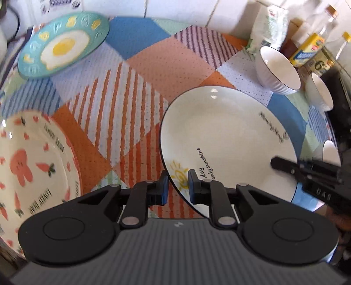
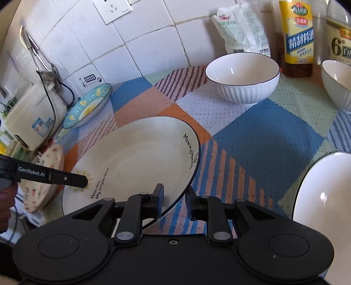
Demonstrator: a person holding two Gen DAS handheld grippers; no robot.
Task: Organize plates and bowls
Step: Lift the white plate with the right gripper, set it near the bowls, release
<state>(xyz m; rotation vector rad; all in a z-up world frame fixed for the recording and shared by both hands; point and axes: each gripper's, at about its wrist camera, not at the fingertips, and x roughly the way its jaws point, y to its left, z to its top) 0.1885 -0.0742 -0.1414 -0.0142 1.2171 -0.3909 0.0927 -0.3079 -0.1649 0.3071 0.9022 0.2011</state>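
Rabbit plate (image 1: pixel 33 166) cut off at left edge, third bowl (image 2: pixel 324 210) cropped at right edge, teal egg plate (image 1: pixel 63 45) blurred, bottle (image 2: pixel 339 32) label partly out of frame

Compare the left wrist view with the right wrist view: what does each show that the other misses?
Left only: the rabbit plate's full pattern, and the left claw clamped on the sunshine plate's rim. Right only: a wall socket, a white appliance, and the right claw astride that plate's opposite rim. Both share: sunshine plate, egg plate, ribbed bowl, patchwork mat.
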